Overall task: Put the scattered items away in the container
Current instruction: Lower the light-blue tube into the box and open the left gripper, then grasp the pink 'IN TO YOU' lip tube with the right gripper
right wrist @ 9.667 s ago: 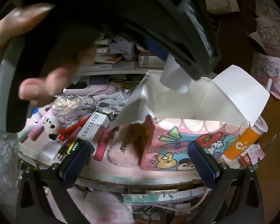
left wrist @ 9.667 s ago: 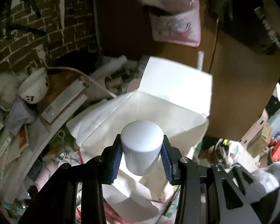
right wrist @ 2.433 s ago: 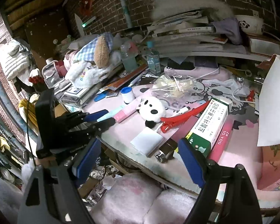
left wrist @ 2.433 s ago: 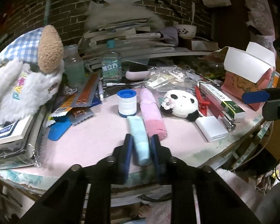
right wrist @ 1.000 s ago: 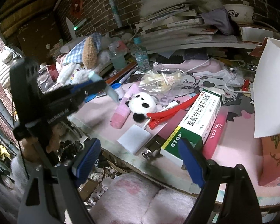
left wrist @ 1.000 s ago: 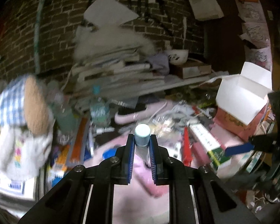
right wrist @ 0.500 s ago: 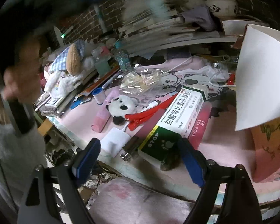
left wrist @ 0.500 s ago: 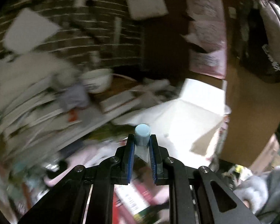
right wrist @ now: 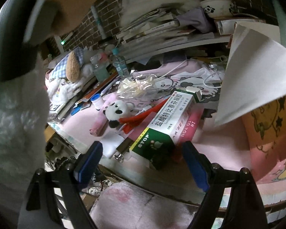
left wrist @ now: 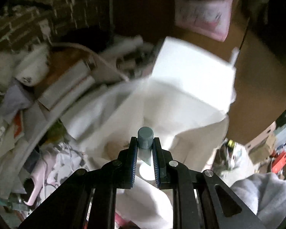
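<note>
1. Over the open box [left wrist: 181,103], my left gripper [left wrist: 145,148] is clamped on the tube [left wrist: 145,137], cap pointing away from me and tilted down toward the white inside of the box. The tube is off the tabletop and above the box mouth, not yet in it.
2. The left view is smeared with motion. If I let go while swinging like this, I judge the tube could carry past the far flap [left wrist: 192,64] and land behind the box among the clutter.
3. The pads hold the tube low on its soft body, near the crimped end. A squeezed tube can slip or pivot between them, so it may drop early, before it is over the opening.
4. The box walls are thin card and one side sags. A knock from my gripper going in could fold a flap across the opening or shove the box along.
5. My right gripper [right wrist: 141,160] stands wide apart with nothing between its pads, hovering at the tabletop [right wrist: 209,143] edge near the green carton [right wrist: 162,126]. My left sleeve crosses close in front of it, so the two arms could bump if the right one reaches now.
6. The panda [right wrist: 116,112], red clip [right wrist: 135,119] and carton lie crowded together; a careless sweep could push one off the edge.
</note>
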Motion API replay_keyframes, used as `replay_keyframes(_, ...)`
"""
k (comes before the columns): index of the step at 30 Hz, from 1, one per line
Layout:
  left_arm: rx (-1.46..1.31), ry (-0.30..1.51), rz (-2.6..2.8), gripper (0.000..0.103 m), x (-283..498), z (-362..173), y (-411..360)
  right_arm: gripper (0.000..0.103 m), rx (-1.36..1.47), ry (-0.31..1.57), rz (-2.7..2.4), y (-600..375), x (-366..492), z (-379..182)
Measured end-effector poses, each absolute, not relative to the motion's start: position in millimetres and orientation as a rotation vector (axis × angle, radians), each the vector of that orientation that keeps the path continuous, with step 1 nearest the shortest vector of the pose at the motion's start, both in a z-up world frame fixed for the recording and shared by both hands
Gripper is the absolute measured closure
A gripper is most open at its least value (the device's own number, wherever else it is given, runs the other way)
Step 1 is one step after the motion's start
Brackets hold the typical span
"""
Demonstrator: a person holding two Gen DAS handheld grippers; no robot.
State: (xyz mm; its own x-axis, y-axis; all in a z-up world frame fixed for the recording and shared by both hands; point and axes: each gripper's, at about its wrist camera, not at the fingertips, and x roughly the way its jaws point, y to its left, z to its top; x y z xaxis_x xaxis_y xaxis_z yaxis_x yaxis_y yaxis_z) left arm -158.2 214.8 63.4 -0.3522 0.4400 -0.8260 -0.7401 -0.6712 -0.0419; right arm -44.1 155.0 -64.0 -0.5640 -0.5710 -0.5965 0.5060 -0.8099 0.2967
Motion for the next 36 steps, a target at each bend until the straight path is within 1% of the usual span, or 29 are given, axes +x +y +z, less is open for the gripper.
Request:
replay_keyframes(4, -1.226, 0.509, 2.068, 0.093, -167.9, 42.2, 227.7, 0.02, 0.941, -0.143, -2.329, 158.7, -44.1, -65.8)
replay_keyframes(10, -1.27, 0.534, 2.031, 0.089, -165.5, 29.5, 235.4, 0.02, 0.939, -0.164, -2.318, 164.8, -42.9, -66.1)
replay_keyframes(12, -1.263, 0.539, 2.028, 0.073, -162.9, 30.3, 236.0, 0.02, 0.939, -0.168, -2.315, 165.4, -43.1, -66.4)
replay_keyframes(14, -1.227, 0.571, 2.06, 0.033, -159.0, 35.1, 237.3, 0.02, 0.938, -0.167, -2.317, 165.4, -43.0, -66.3)
replay_keyframes(15, -1.2, 0.585, 2.085, 0.027, -156.6, 38.3, 236.9, 0.019, 0.938, -0.167, -2.318, 165.7, -43.2, -66.2)
replay_keyframes(16, -1.167, 0.589, 2.106, 0.023, -154.0, 42.9, 235.3, 0.019, 0.936, -0.167, -2.32, 166.1, -43.2, -66.0)
replay_keyframes(18, -1.104, 0.581, 2.137, 0.023, -149.0, 54.9, 229.5, 0.019, 0.934, -0.169, -2.325, 166.9, -43.5, -65.9)
replay_keyframes(19, -1.068, 0.569, 2.163, 0.019, -146.4, 63.2, 224.9, 0.019, 0.934, -0.17, -2.328, 167.5, -43.3, -66.1)
replay_keyframes(20, -1.042, 0.558, 2.176, 0.013, -143.6, 69.6, 219.8, 0.019, 0.935, -0.171, -2.331, 168.3, -43.2, -66.6)
replay_keyframes(22, -0.973, 0.529, 2.22, 0.009, -134.9, 84.4, 202.8, 0.019, 0.937, -0.17, -2.344, 169.8, -42.5, -68.3)
replay_keyframes(24, -0.913, 0.492, 2.267, 0.008, -124.2, 94.9, 180.9, 0.019, 0.935, -0.165, -2.361, 171.0, -41.3, -70.2)
replay_keyframes(26, -0.87, 0.45, 2.314, 0.003, -116.6, 99.4, 161.2, 0.019, 0.922, -0.159, -2.39, 173.0, -38.9, -71.1)
replay_keyframes(30, -0.8, 0.366, 2.51, 0.003, -92.3, 101.7, 106.5, 0.02, 0.9, -0.146, -2.432, 175.6, -35.5, -72.7)
replay_keyframes(36, -0.765, 0.225, 2.776, 0.003, -42.5, 67.3, 17.1, 0.02, 0.868, -0.12, -2.493, 173.7, -28.8, -75.5)
